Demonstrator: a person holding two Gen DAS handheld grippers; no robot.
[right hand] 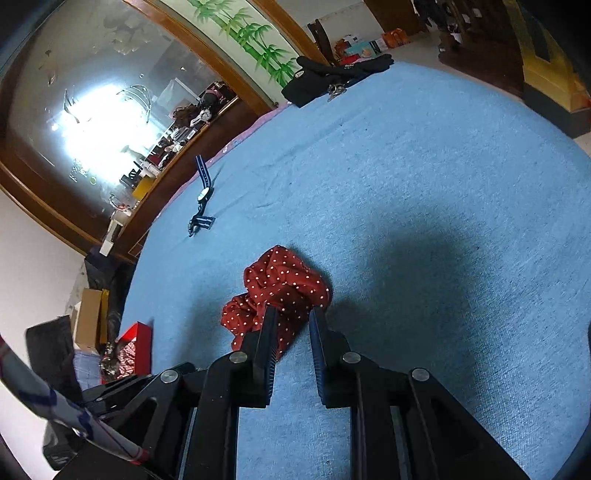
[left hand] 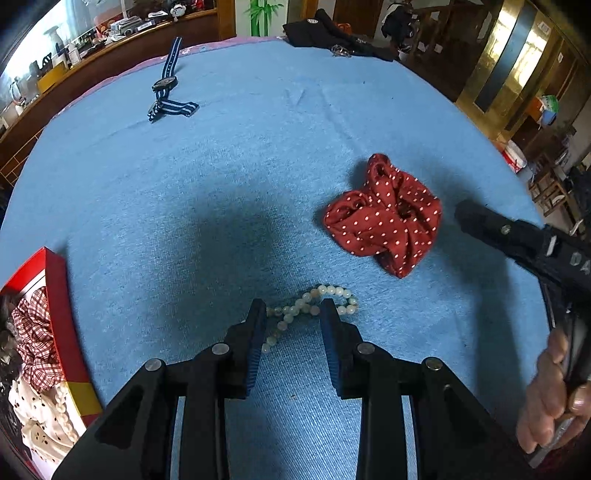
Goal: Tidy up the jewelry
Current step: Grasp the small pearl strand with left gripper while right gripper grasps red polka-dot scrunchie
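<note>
A string of pale beads (left hand: 314, 301) lies curled on the blue cloth (left hand: 240, 177). My left gripper (left hand: 293, 314) points down at it, open, with part of the string between the fingertips and no pad pressing on it. To the right sits a red scrunchie with white dots (left hand: 384, 218). My right gripper (right hand: 294, 314) hovers at the near edge of that scrunchie (right hand: 280, 291), jaws a little apart and holding nothing; it also shows as a black gripper body (left hand: 465, 216) beside the scrunchie. A watch with a blue striped strap (left hand: 166, 83) lies far left.
A red box (left hand: 59, 295) at the left edge holds a checked scrunchie and a white dotted one. A black garment (left hand: 332, 31) with keys (left hand: 341, 51) lies at the far edge. A hand (left hand: 550, 398) grips the right tool. Shelves and furniture surround the round table.
</note>
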